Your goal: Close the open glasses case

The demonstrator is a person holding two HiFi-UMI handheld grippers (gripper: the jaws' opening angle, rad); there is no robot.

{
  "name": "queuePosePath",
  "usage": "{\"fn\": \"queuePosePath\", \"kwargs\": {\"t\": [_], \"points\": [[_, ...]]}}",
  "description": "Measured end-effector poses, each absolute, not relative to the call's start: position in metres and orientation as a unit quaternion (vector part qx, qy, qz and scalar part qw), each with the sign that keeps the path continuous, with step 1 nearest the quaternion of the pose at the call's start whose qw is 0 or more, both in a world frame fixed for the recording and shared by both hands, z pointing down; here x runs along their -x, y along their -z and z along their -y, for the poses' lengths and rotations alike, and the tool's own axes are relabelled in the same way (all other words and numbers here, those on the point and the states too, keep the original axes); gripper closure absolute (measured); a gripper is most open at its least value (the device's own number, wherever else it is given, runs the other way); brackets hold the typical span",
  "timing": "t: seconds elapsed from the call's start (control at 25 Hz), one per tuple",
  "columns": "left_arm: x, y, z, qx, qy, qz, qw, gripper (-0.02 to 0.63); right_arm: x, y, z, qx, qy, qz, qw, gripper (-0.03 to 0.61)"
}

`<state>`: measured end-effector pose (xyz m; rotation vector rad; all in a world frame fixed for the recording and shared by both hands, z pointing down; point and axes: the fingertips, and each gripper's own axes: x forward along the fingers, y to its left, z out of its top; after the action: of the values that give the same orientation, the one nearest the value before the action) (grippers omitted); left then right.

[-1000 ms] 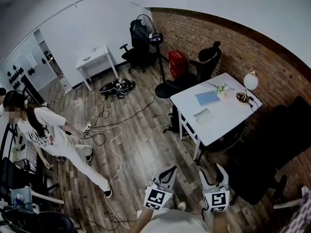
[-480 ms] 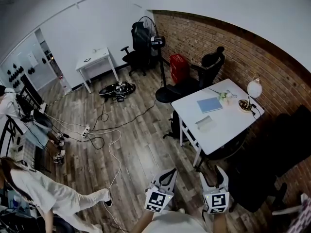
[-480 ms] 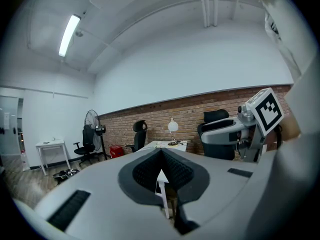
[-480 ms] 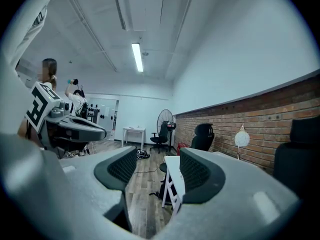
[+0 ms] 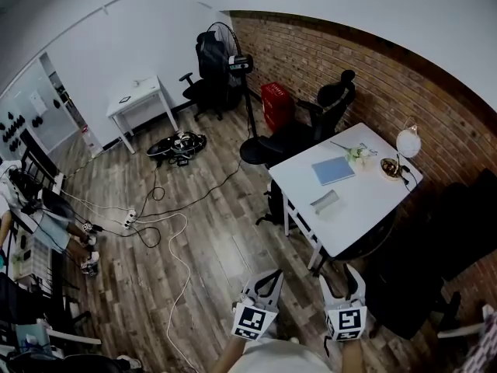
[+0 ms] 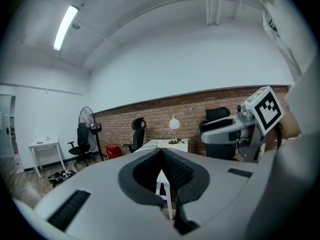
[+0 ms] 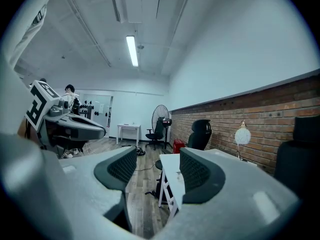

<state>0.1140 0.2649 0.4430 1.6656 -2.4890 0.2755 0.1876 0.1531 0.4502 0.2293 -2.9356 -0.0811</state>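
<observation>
A pale grey oblong case (image 5: pixel 324 202) lies near the front of the white table (image 5: pixel 365 208) in the head view. It is too small to tell how its lid stands. Beside it are a blue book (image 5: pixel 332 170), a globe lamp (image 5: pixel 408 141) and a small flower bunch (image 5: pixel 357 152). Both grippers hover low in the frame, well short of the table. My left gripper (image 5: pixel 269 280) (image 6: pixel 161 153) has its jaws closed together and holds nothing. My right gripper (image 5: pixel 339 277) (image 7: pixel 157 168) is open and empty, with the table (image 7: pixel 171 165) showing through its gap.
Cables (image 5: pixel 167 231) trail over the wood floor. Black office chairs (image 5: pixel 326 103) stand by the brick wall with a red crate (image 5: pixel 277 102), a standing fan (image 5: pixel 233 61) and a small white desk (image 5: pixel 136 99). A dark seat (image 5: pixel 458 224) is at right. A person (image 5: pixel 27 200) is at the left edge.
The person in the white shirt has walked out of the lower left of the head view. The view has shifted slightly. Both grippers keep their place and state.
</observation>
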Motion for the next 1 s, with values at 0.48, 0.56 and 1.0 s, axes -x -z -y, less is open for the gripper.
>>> {"fn": "queuePosePath", "kwargs": {"t": [0.48,0.56,1.0], "points": [[-0.034,-0.445,-0.236,-0.578,-0.093,0.808,0.068,0.611,-0.116,-0.455,-0.127,-0.106,0.031,0.988,0.111,0.307],[-0.02,-0.444,-0.233,-0.583,-0.093,0.805,0.067,0.611,-0.105,-0.454,-0.125,-0.112,0.031,0.987,0.112,0.307],[0.04,-0.445,-0.221,-0.608,-0.097,0.786,0.062,0.611,-0.054,-0.461,-0.116,-0.154,0.024,0.98,0.124,0.308]]}}
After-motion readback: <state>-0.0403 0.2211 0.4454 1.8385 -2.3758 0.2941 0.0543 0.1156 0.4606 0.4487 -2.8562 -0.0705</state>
